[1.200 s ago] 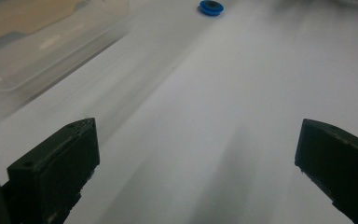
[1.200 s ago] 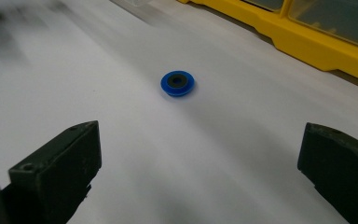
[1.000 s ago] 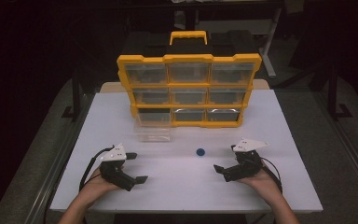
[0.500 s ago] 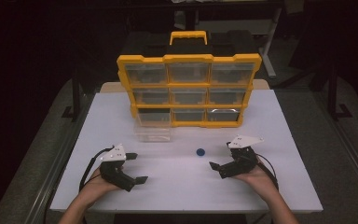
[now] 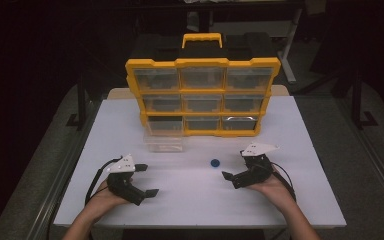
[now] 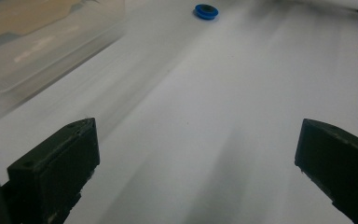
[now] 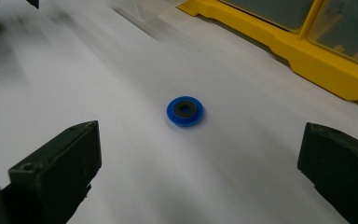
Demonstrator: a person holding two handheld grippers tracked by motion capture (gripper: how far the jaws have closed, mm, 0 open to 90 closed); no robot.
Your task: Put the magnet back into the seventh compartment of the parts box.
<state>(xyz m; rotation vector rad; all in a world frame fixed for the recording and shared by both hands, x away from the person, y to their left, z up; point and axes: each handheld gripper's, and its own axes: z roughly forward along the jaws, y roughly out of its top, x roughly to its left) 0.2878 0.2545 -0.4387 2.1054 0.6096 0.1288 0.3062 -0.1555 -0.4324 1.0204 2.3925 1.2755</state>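
Observation:
A small blue disc with a dark centre lies flat on the white table. In the right gripper view the disc sits a short way ahead of my right gripper, whose jaws stand wide apart with nothing between them. From above, the right gripper is just to the right of the disc and points left at it. My left gripper rests open at the front left. In its own view the left gripper is open and the disc lies far ahead.
A yellow organizer with clear drawers and a handle stands upright at the back of the table. One clear drawer sits pulled out on the table below its lower left slot, seen also as the clear drawer.
My right gripper has moved left and a little forward, closer to the blue disc. The left gripper and the disc have stayed put.

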